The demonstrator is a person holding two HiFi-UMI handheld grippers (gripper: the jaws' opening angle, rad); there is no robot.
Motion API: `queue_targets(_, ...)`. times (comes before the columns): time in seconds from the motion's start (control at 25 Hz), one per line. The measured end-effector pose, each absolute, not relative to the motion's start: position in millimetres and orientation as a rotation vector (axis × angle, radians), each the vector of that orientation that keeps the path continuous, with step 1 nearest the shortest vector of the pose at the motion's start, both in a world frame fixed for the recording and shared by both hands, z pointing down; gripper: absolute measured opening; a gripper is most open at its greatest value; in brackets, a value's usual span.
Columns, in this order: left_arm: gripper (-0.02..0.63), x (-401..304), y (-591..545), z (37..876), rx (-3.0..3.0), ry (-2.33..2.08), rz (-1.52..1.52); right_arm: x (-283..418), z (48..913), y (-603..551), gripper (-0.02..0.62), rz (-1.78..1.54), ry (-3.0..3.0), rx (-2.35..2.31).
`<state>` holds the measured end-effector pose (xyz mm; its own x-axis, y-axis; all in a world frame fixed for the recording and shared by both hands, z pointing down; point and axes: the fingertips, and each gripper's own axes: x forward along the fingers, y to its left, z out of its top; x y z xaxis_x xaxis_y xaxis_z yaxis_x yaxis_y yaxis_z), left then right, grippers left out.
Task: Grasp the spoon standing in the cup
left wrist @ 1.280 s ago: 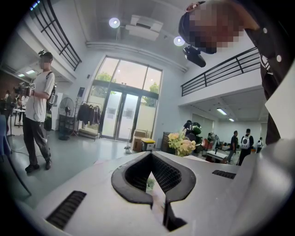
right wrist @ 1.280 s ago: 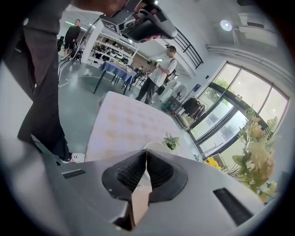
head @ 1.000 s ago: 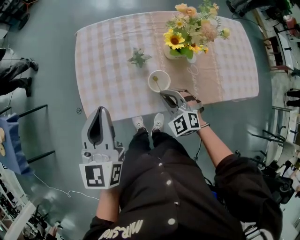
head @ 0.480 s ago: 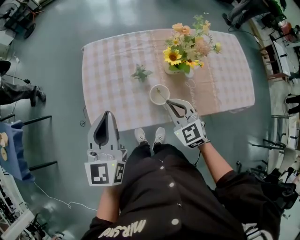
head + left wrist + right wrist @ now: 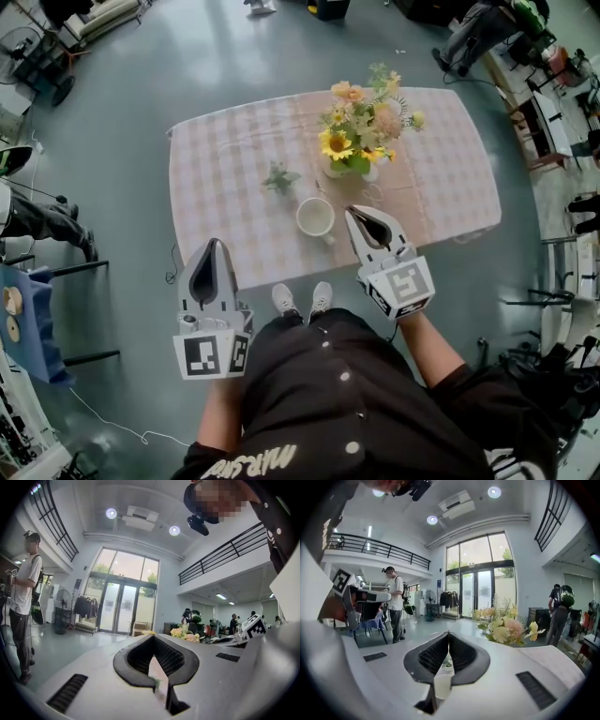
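A white cup [image 5: 316,217] stands near the front edge of the checked table [image 5: 216,169]; in the right gripper view the cup [image 5: 442,686] shows low through the jaw gap. No spoon shows inside it. My right gripper [image 5: 350,210] hovers just right of the cup and well above it, jaws shut [image 5: 448,632]. The thin spoon went up with them, and I cannot make it out between the pads. My left gripper [image 5: 214,242] is held off the table's front edge, jaws shut [image 5: 152,637] and empty.
A vase of flowers [image 5: 361,131] stands behind the cup, and a small green sprig [image 5: 279,178] lies to its left. The person's shoes [image 5: 300,298] are at the table edge. People stand around the hall [image 5: 26,597]. A blue rack [image 5: 28,309] is at the far left.
My right gripper has risen from the cup's rim, rolled, and drawn back to the right. The spoon that leaned in the cup is gone from it. The left gripper rose slightly.
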<state>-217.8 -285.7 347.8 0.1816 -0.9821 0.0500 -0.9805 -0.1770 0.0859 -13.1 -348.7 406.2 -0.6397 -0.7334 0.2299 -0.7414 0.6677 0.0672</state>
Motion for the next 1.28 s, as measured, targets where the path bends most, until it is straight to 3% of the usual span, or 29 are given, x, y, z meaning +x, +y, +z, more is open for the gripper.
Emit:
queue_targets(0.72,0.012,-221,-293,319,2.376,-2.029,-0.050,27,300,-346,0.008,-0.001,-2.787,1.475)
queue_targets(1.28,0.012,-219,-292,315,2.371,-2.045,-0.059,48,289,-342,0.008,-0.043,-2.785,1.556)
